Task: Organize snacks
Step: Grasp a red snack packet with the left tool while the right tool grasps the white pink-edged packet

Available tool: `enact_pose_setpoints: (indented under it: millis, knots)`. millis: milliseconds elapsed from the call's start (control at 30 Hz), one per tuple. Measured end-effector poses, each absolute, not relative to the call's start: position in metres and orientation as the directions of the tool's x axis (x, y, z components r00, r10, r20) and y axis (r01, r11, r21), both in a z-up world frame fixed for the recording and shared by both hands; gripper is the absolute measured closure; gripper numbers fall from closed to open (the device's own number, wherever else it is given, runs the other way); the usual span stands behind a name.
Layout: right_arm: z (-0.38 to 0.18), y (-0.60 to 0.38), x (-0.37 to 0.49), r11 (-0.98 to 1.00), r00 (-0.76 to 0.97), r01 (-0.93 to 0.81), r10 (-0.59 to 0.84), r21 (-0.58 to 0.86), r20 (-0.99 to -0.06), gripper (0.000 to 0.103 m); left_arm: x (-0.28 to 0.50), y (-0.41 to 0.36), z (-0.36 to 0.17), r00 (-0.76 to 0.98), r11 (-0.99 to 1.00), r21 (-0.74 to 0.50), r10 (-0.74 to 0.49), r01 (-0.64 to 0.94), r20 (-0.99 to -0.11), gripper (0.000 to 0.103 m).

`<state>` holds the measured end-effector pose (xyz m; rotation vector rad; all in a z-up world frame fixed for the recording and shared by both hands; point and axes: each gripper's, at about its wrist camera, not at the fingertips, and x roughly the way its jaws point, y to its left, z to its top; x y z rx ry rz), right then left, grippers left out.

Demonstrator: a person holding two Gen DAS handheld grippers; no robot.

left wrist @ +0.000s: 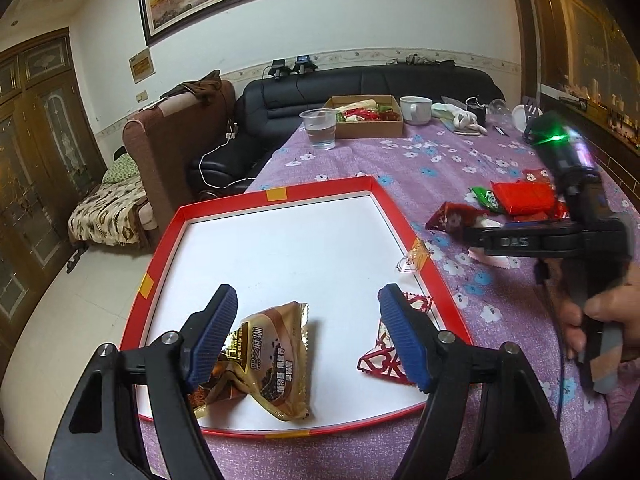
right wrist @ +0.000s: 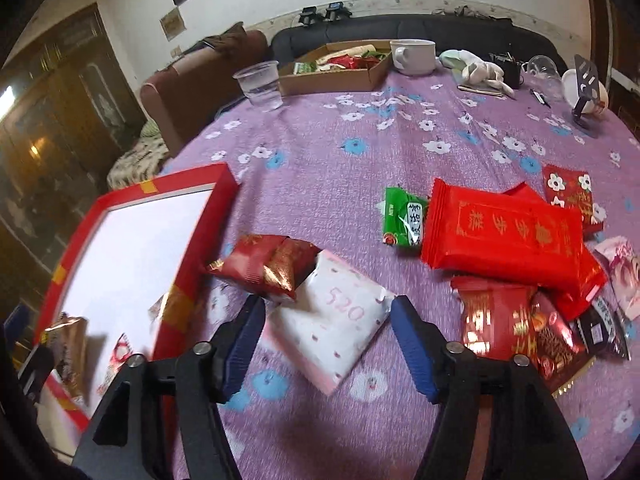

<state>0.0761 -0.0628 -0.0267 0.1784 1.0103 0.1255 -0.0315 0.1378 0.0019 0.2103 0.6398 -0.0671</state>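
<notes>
A red-rimmed white tray lies on the purple flowered tablecloth. In it lie a gold-brown snack packet and a red-and-white packet. My left gripper is open above them, its left finger beside the gold packet. My right gripper is open, its fingers either side of a white "520" packet next to a dark red foil packet. A pile of red packets and a green packet lies to the right. The tray shows left in the right wrist view.
At the table's far side stand a plastic cup of water, a cardboard box of snacks, a white mug and a cloth toy. A black sofa and brown armchair stand beyond the table.
</notes>
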Motion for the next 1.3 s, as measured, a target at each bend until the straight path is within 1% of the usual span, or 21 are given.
enact_pose_setpoints:
  millis: [33, 100, 133, 167, 333, 367, 400, 467, 500, 567, 667, 833, 867, 933, 1000, 1033, 1100, 1133, 1167, 1200, 1300]
  knots:
    - [-0.029, -0.062, 0.079, 0.980, 0.524, -0.018, 0.176, 0.196, -0.833, 0.032, -0.031, 0.137, 0.003, 0.801, 0.976, 0.175, 0.002, 0.129, -0.599, 0.029]
    - [-0.031, -0.057, 0.081, 0.990, 0.532, -0.020, 0.129, 0.140, -0.837, 0.036, -0.032, 0.135, 0.003, 0.801, 0.975, 0.177, 0.001, 0.131, -0.598, 0.029]
    - [-0.031, -0.056, 0.080, 0.993, 0.543, -0.017, 0.107, 0.116, -0.833, 0.047, -0.033, 0.134, 0.003, 0.801, 0.975, 0.179, 0.000, 0.133, -0.598, 0.029]
    - [-0.031, -0.058, 0.079, 0.996, 0.549, -0.006, 0.078, 0.090, -0.832, 0.062, -0.032, 0.132, 0.004, 0.801, 0.974, 0.181, -0.002, 0.138, -0.599, 0.029]
    - [-0.029, -0.077, 0.071, 0.991, 0.538, 0.006, 0.109, 0.133, -0.836, 0.065, -0.022, 0.115, 0.016, 0.792, 0.965, 0.182, -0.039, 0.187, -0.609, 0.029]
    - [-0.029, -0.082, 0.067, 0.989, 0.535, 0.001, 0.127, 0.151, -0.835, 0.065, -0.019, 0.111, 0.018, 0.790, 0.962, 0.182, -0.050, 0.202, -0.611, 0.028]
    - [-0.027, -0.086, 0.063, 0.985, 0.531, -0.004, 0.149, 0.174, -0.834, 0.065, -0.015, 0.104, 0.021, 0.786, 0.958, 0.183, -0.063, 0.220, -0.616, 0.024]
    - [-0.026, -0.098, 0.051, 0.970, 0.513, -0.028, 0.221, 0.242, -0.829, 0.065, -0.008, 0.088, 0.022, 0.773, 0.949, 0.178, -0.092, 0.259, -0.628, 0.022]
    - [-0.025, -0.101, 0.044, 0.967, 0.508, -0.038, 0.234, 0.250, -0.829, 0.065, -0.004, 0.079, 0.021, 0.760, 0.944, 0.174, -0.109, 0.281, -0.640, 0.023]
    - [-0.024, -0.107, 0.027, 0.970, 0.510, -0.062, 0.232, 0.234, -0.828, 0.065, 0.004, 0.060, 0.017, 0.733, 0.927, 0.167, -0.146, 0.335, -0.664, 0.022]
    - [-0.023, -0.118, 0.007, 0.974, 0.524, -0.080, 0.222, 0.212, -0.822, 0.064, 0.021, 0.029, 0.005, 0.703, 0.904, 0.195, -0.145, 0.380, -0.697, 0.023]
    - [-0.027, -0.152, -0.001, 0.916, 0.527, -0.041, 0.360, 0.400, -0.770, 0.065, 0.057, 0.002, -0.022, 0.624, 0.886, 0.199, -0.121, 0.418, -0.772, 0.023]
    - [-0.027, -0.153, -0.001, 0.910, 0.528, -0.040, 0.369, 0.412, -0.765, 0.065, 0.062, 0.000, -0.027, 0.611, 0.887, 0.197, -0.114, 0.418, -0.783, 0.023]
    - [-0.026, -0.153, -0.001, 0.912, 0.528, -0.043, 0.367, 0.407, -0.766, 0.065, 0.068, 0.000, -0.033, 0.590, 0.890, 0.186, -0.108, 0.416, -0.800, 0.025]
    - [-0.026, -0.154, -0.001, 0.908, 0.527, -0.043, 0.376, 0.418, -0.762, 0.064, 0.070, -0.001, -0.039, 0.574, 0.889, 0.182, -0.105, 0.420, -0.812, 0.033]
    - [-0.026, -0.155, -0.001, 0.903, 0.527, -0.043, 0.383, 0.427, -0.758, 0.064, 0.072, -0.004, -0.043, 0.563, 0.885, 0.184, -0.101, 0.427, -0.820, 0.035]
    - [-0.026, -0.155, -0.001, 0.902, 0.526, -0.046, 0.386, 0.429, -0.757, 0.064, 0.075, -0.008, -0.051, 0.541, 0.879, 0.179, -0.102, 0.442, -0.835, 0.052]
    - [-0.025, -0.155, 0.000, 0.906, 0.526, -0.048, 0.382, 0.422, -0.760, 0.064, 0.076, -0.010, -0.055, 0.527, 0.877, 0.175, -0.100, 0.447, -0.844, 0.053]
    - [-0.025, -0.153, 0.000, 0.910, 0.525, -0.050, 0.376, 0.412, -0.764, 0.064, 0.076, -0.010, -0.054, 0.534, 0.878, 0.163, -0.118, 0.449, -0.837, 0.062]
    - [-0.025, -0.153, 0.000, 0.910, 0.525, -0.052, 0.375, 0.411, -0.764, 0.064, 0.078, -0.011, -0.054, 0.521, 0.878, 0.151, -0.123, 0.453, -0.844, 0.065]
    - [-0.025, -0.152, -0.001, 0.913, 0.522, -0.058, 0.372, 0.403, -0.767, 0.064, 0.077, -0.012, -0.054, 0.525, 0.874, 0.156, -0.127, 0.461, -0.842, 0.067]
